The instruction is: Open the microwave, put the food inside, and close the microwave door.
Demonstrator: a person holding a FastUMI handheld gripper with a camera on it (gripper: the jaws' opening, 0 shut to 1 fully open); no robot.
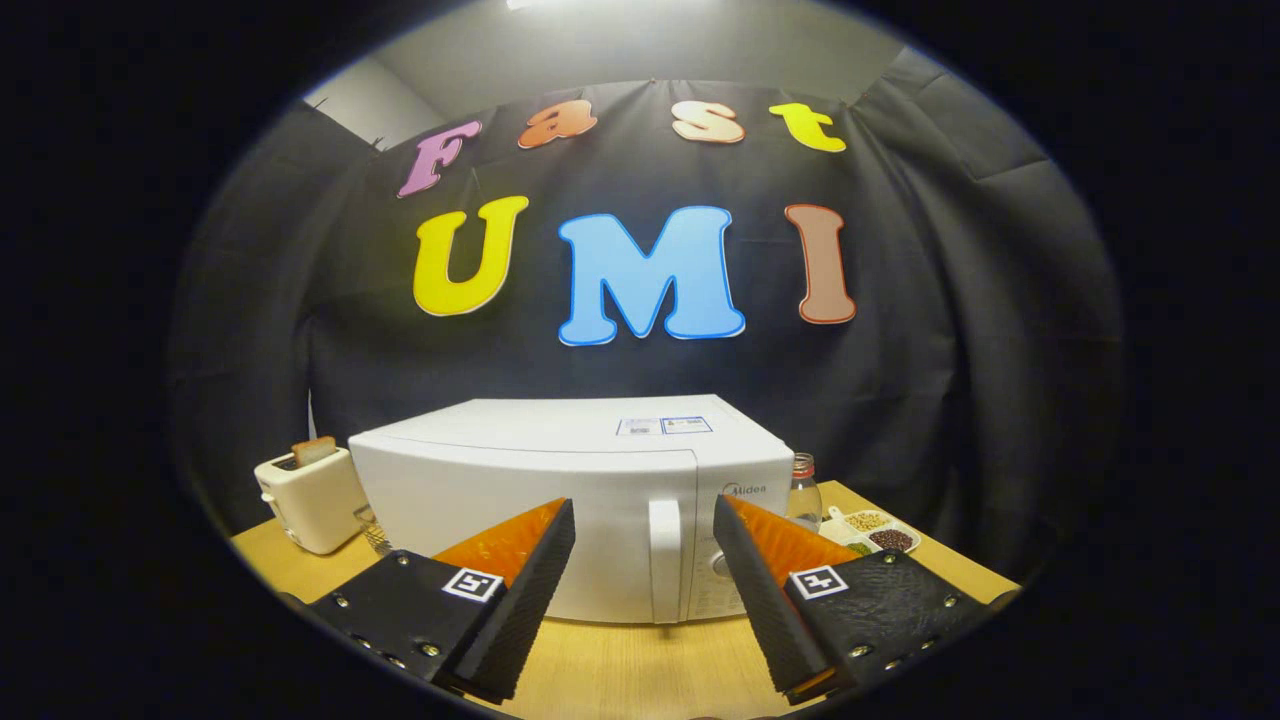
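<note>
The claw [645, 520] is hanging spread wide with nothing between its fingers, facing the microwave [575, 500] as though lining up on the upright handle [664, 560] showing through the gap. The door is sitting closed, so opening looks like the first job. The microwave is a smooth, glossy white box with rounded corners, resting on a pale wooden table [620, 670]. The finger pads [535, 590] are looking ribbed and black, backed in orange. A cream toaster [310, 495] is standing beside it, bread poking up; opposite, a clear bottle [803, 490] and a tray of beans [872, 530].
</note>
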